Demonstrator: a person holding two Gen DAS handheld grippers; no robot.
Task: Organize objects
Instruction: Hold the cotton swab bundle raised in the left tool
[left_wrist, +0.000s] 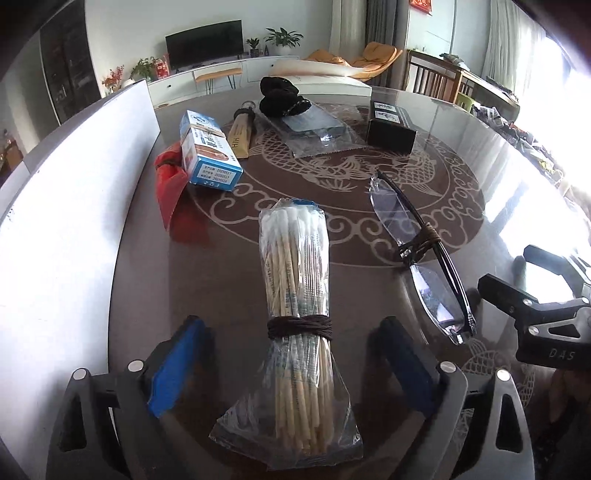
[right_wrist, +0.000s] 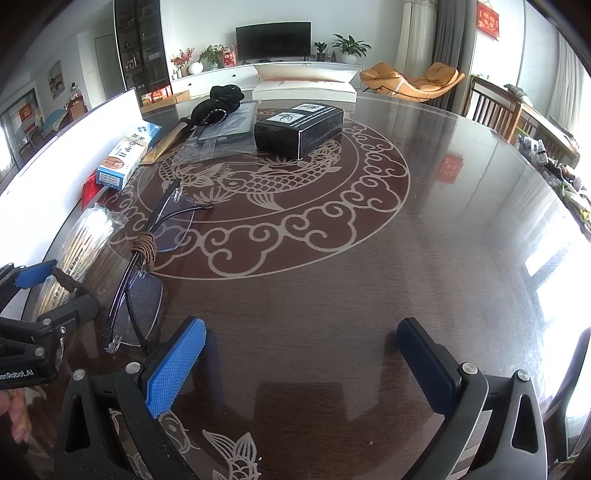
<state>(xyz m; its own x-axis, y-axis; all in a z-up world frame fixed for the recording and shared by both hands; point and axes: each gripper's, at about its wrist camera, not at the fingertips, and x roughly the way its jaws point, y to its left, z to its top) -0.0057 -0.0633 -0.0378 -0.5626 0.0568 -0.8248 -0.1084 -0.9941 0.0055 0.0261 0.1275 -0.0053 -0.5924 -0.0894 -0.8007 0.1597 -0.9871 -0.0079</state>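
- At the lower centre of the left wrist view, the left gripper (left_wrist: 291, 369) stands spread wide, its blue pads either side of the bagged cotton swabs (left_wrist: 295, 295) without touching them; closing off-centre could pinch only loose plastic (left_wrist: 288, 439), and the bundle may slip out.
- In the right wrist view's lower half, the right gripper (right_wrist: 301, 363) is also spread, holding nothing.
- The glasses (right_wrist: 147, 258), lower left, lie just beside the swabs; a sideways sweep could knock them.

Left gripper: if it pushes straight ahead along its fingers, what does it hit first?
The bag of cotton swabs. It already lies lengthwise between the open fingers of the left gripper, so any advance likely meets it first. Beyond it the table looks free up to the plastic pouch, though depth is unclear.
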